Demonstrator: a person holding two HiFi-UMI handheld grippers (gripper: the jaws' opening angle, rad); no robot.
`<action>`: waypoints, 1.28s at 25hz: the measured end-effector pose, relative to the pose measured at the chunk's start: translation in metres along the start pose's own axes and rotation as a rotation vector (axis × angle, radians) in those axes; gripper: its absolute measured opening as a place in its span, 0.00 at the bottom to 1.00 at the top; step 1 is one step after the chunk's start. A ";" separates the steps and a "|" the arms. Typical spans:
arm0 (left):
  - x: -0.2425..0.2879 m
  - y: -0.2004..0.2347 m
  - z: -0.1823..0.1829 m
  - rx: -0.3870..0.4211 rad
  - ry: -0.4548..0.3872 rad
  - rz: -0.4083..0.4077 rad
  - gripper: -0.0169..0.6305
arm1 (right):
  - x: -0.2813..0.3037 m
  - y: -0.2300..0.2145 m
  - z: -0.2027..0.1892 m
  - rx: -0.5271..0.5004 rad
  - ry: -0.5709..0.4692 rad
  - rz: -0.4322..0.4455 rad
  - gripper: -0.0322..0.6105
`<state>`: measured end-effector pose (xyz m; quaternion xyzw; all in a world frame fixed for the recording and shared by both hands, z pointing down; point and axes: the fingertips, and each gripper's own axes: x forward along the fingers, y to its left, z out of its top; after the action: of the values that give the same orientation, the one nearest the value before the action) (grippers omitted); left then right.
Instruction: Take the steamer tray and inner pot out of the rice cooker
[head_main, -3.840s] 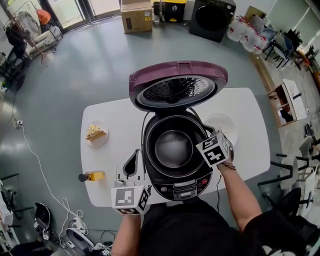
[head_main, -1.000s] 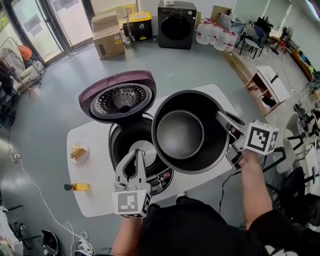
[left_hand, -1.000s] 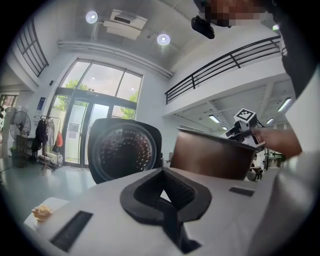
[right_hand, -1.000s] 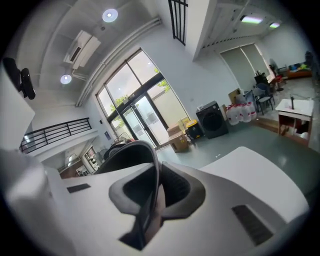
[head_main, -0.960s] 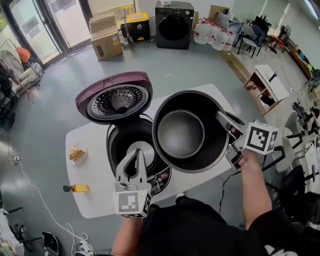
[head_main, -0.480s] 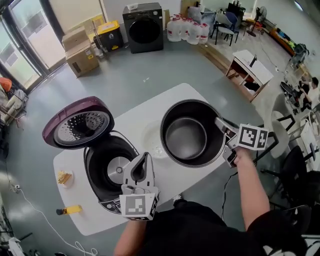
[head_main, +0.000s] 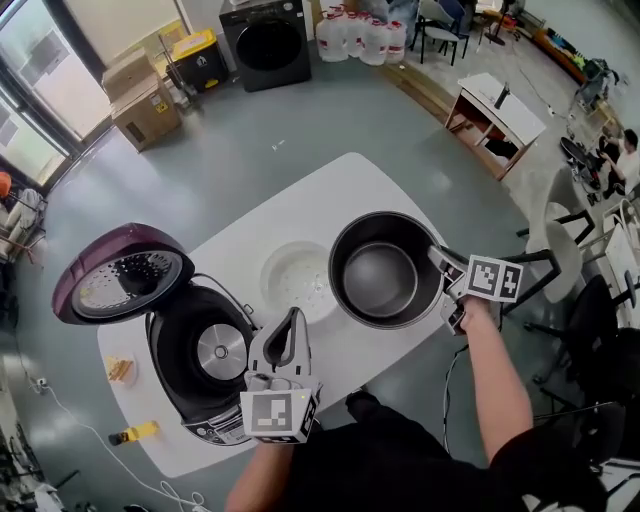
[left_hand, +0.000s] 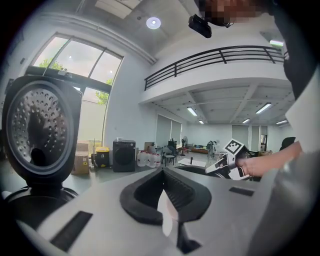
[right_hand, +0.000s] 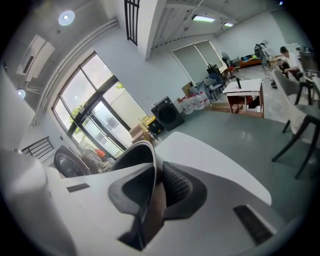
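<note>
My right tongs (head_main: 440, 264) are pinching the rim of the inner pot (head_main: 385, 272). In the right gripper view the thin metal wall stands between the two pads, one pad inside the pot and one outside. Taking it by the edge that way lets the empty pot hang level out in front of the tongs, mouth up. The pot sits over the right end of the white table (head_main: 322, 198), well apart from the rice cooker (head_main: 195, 360), whose cavity lies bare under its raised lid (head_main: 118, 283). I cannot tell from here whether the base is already resting on the tabletop or hanging just above it. I judge this to be the set-down, so I would ease it down flat before letting go, since a one-sided rim grip could tip it. My left tongs (head_main: 291, 320) are pressed together with nothing between them, parked low between the cooker and the pot, out of the pot's way. Just beyond their tips the white steamer tray (head_main: 298, 283) lies flat on the table, beside the pot and clear of the cooker. With the tray out and the pot lifted clear, I reckon only the release remains.
</note>
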<state>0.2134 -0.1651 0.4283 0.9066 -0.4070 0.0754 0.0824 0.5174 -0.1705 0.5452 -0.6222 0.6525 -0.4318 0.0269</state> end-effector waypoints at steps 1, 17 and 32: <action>0.003 -0.001 -0.004 -0.003 0.011 -0.003 0.03 | 0.003 -0.007 -0.004 0.009 0.007 -0.005 0.13; 0.028 -0.015 -0.037 -0.004 0.091 -0.013 0.03 | 0.023 -0.072 -0.036 0.092 0.052 0.041 0.15; 0.014 -0.010 -0.017 -0.004 0.048 -0.010 0.03 | -0.060 0.050 0.030 -0.479 -0.123 -0.055 0.31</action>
<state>0.2292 -0.1648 0.4468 0.9063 -0.4007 0.0958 0.0943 0.5081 -0.1436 0.4662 -0.6535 0.7160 -0.2268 -0.0938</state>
